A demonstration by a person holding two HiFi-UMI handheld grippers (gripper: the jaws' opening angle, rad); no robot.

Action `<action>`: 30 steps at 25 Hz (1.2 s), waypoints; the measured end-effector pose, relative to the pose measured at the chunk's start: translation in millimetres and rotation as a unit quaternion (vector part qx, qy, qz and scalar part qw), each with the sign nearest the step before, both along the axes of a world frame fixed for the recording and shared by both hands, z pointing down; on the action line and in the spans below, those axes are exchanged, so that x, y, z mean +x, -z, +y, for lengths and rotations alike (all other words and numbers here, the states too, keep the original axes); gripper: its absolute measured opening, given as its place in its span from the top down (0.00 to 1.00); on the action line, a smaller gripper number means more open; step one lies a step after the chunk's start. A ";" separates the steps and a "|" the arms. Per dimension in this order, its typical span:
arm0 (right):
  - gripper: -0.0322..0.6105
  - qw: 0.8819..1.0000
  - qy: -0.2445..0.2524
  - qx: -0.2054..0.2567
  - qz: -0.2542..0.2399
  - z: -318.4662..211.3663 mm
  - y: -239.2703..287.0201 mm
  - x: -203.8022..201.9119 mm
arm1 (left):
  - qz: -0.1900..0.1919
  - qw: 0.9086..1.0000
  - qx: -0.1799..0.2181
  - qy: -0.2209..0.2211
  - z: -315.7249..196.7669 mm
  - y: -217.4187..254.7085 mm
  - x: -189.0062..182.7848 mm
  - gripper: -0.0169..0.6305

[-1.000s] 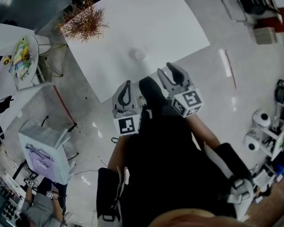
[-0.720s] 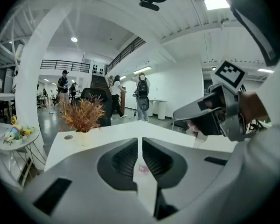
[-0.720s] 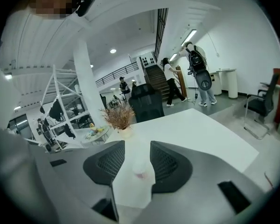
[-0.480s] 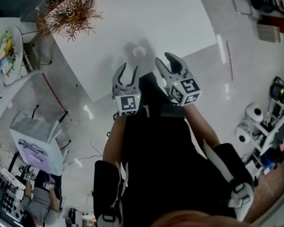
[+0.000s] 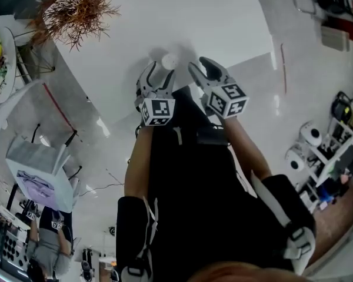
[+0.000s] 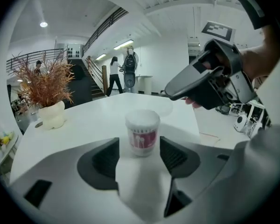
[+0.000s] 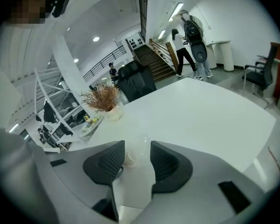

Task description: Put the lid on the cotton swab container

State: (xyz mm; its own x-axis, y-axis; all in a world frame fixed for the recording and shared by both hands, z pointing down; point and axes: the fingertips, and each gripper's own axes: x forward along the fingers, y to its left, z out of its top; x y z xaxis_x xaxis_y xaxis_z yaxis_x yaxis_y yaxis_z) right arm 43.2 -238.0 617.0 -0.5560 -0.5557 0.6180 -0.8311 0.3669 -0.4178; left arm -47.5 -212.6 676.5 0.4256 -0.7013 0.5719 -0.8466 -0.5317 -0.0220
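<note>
Pink-labelled white plastic swab tub has been closed in on. Left gripper jaws are opening around it, not yet touching. Right gripper is held open and empty, so the clear plastic lid isn't grabbed yet.

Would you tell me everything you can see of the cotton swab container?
The cotton swab container is a small round tub, plastic by its look, white with a pink label band and a white top, seemingly lidless. It stands upright on the white table, untouched, just ahead of the left gripper, whose jaws are opening.

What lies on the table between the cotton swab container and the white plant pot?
Nothing: between the cotton swab container and the white plant pot only bare table shows, in the left gripper view.
</note>
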 end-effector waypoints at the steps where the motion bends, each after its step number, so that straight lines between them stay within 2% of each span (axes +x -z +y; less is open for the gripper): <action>1: 0.70 1.000 -0.002 -0.007 -0.002 -0.8 -4.6 -0.4 | -0.005 1.000 0.003 -0.006 -2.2 -1.3 1.2 0.58; 7: 0.70 0.999 -0.009 -0.043 -0.007 -3.1 -24.0 -0.9 | -0.012 0.999 0.021 -0.035 -13.9 -1.9 10.8 0.58; 12: 0.70 0.999 -0.006 -0.053 -0.007 -3.2 -29.4 -3.1 | 0.002 0.999 0.018 -0.045 -17.5 -3.9 16.9 0.61; 20: 0.71 1.000 0.011 -0.026 -0.005 -2.5 -11.1 -8.9 | 0.000 0.999 0.021 -0.045 -16.6 -4.4 17.8 0.62; 26: 0.72 0.998 0.043 0.020 -0.037 -4.2 15.8 -29.2 | 0.007 0.999 0.017 -0.043 -17.0 -7.0 16.7 0.62; 30: 0.74 0.996 0.068 0.020 -0.049 -2.0 18.5 -43.3 | 0.008 0.999 0.016 -0.044 -16.6 -6.7 17.1 0.62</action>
